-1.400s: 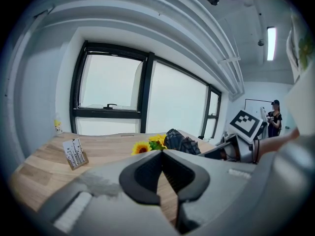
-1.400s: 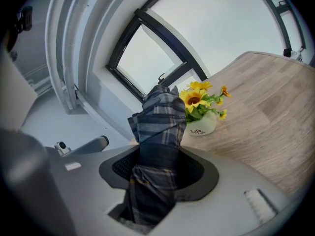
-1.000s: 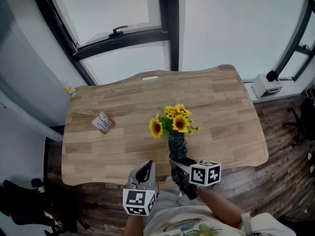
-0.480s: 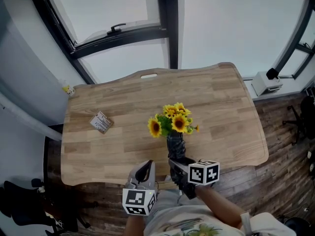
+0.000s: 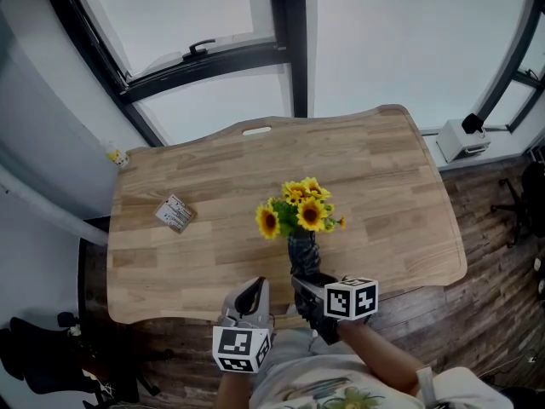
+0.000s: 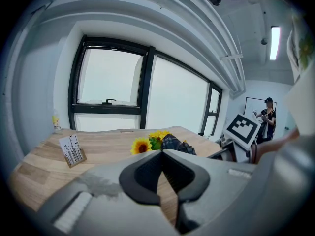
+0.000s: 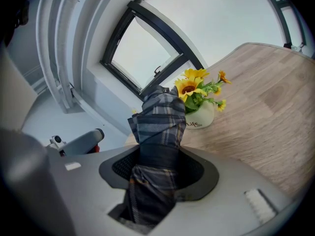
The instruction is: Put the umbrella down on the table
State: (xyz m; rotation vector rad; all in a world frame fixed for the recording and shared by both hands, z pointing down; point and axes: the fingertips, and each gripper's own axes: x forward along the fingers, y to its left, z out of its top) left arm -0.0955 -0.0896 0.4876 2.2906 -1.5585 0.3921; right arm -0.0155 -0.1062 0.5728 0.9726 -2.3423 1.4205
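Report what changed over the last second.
Nothing visibly changed. The right gripper stays shut on the folded umbrella, held over the near edge of the table just in front of the flowers. The left gripper remains shut and empty beside it. The card has not moved.

Both grippers sit at the bottom centre of the head view, side by side, pointing up the frame and slanting downward. The left gripper has its jaws closed tip to tip, with nothing between them. The right gripper is carried on a forearm that enters from the lower right. Its jaws are clamped on the folded umbrella.
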